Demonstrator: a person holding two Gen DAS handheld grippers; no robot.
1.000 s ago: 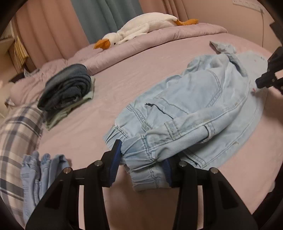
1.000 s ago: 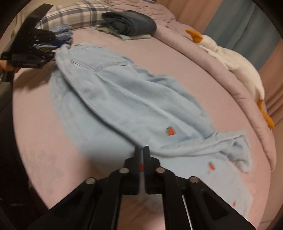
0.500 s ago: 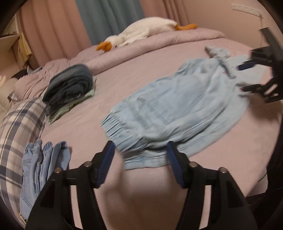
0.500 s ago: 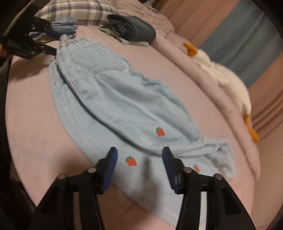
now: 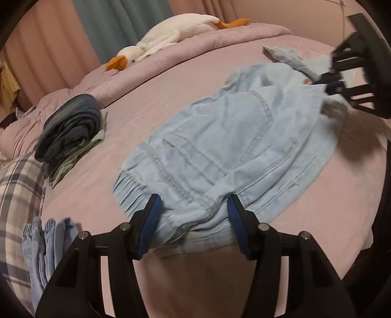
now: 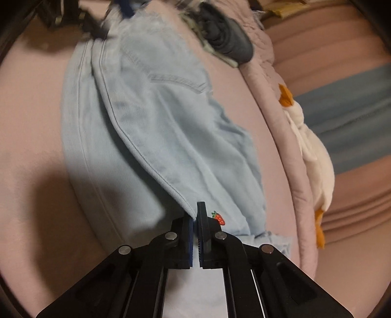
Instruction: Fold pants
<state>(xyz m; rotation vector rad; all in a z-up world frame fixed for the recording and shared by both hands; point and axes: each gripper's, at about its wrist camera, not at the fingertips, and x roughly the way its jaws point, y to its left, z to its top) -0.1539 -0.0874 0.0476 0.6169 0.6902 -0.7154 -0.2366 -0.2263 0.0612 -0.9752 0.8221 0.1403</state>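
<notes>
Light blue denim pants (image 5: 220, 146) with small strawberry patches (image 6: 218, 217) lie spread on the pink bed (image 5: 171, 85). My left gripper (image 5: 193, 220) straddles the elastic waistband at the near end. Its jaws are closing, and the wrinkled waistband lies between the blue pads (image 5: 151, 220) without being squeezed. My right gripper (image 6: 195, 217) is shut on the folded seam edge of a pant leg (image 6: 158, 122), right beside a strawberry. In the left wrist view the right gripper (image 5: 330, 82) shows at the far end of the pants. The left gripper (image 6: 117, 9) is a dark blur at the top of the right wrist view.
A stack of folded dark and pale green clothes (image 5: 70, 129) sits at the left. A white plush goose (image 5: 171, 29) lies on the rolled duvet behind. A plaid pillow (image 5: 17, 190) and another pair of light jeans (image 5: 41, 239) are at the near left edge.
Half a second ago both grippers stood open above the spread pants. The right one has shut on the leg's folded edge. The left one has dropped onto the waistband with narrower jaws.
</notes>
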